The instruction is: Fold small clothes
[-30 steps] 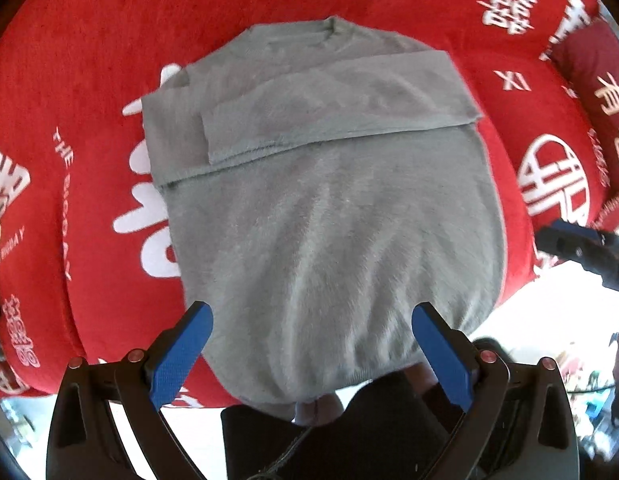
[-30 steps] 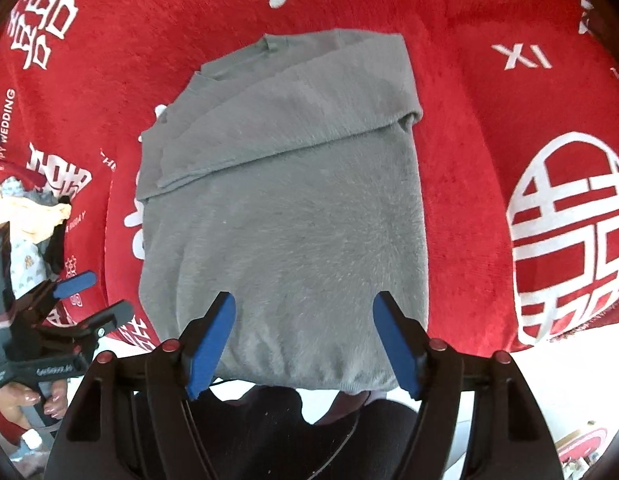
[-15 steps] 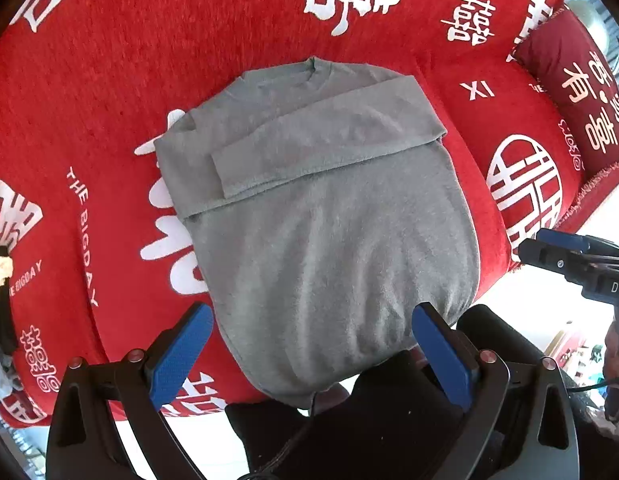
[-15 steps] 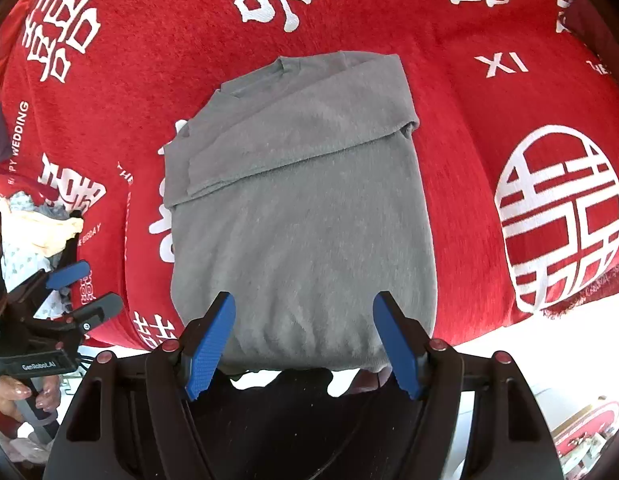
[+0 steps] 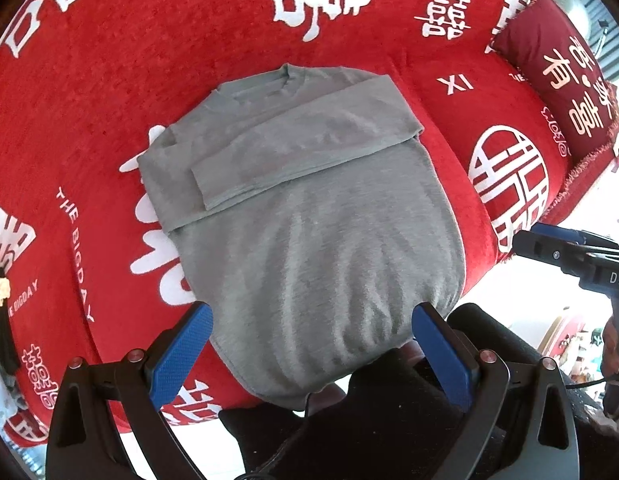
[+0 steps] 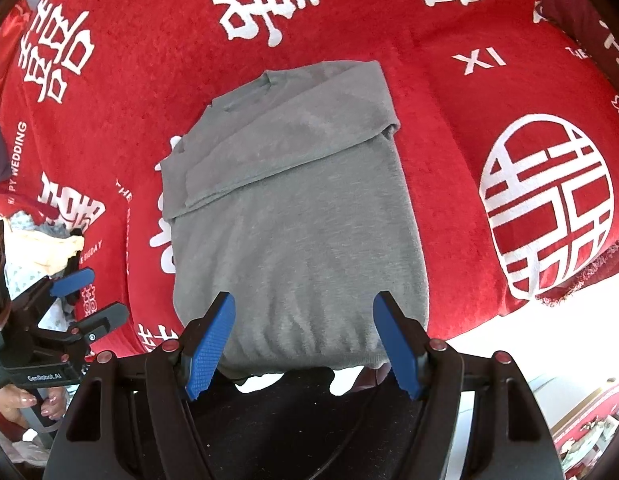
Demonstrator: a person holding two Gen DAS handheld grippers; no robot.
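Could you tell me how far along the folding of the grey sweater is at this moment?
Done: both sleeves lie folded across the grey sweater. In hand: nothing; left tool and right tool hover open near the hem. Left: folding the body up.

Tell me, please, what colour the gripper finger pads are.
Blue, textured pads, clearest in the right wrist view.

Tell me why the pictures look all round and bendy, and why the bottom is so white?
Both wrist views come through a fisheye lens: the red blanket bulges and the corners go black. In the left view the gray sweater stays sharp. In the right view, bright light washes out the floor beyond the blanket's edge.
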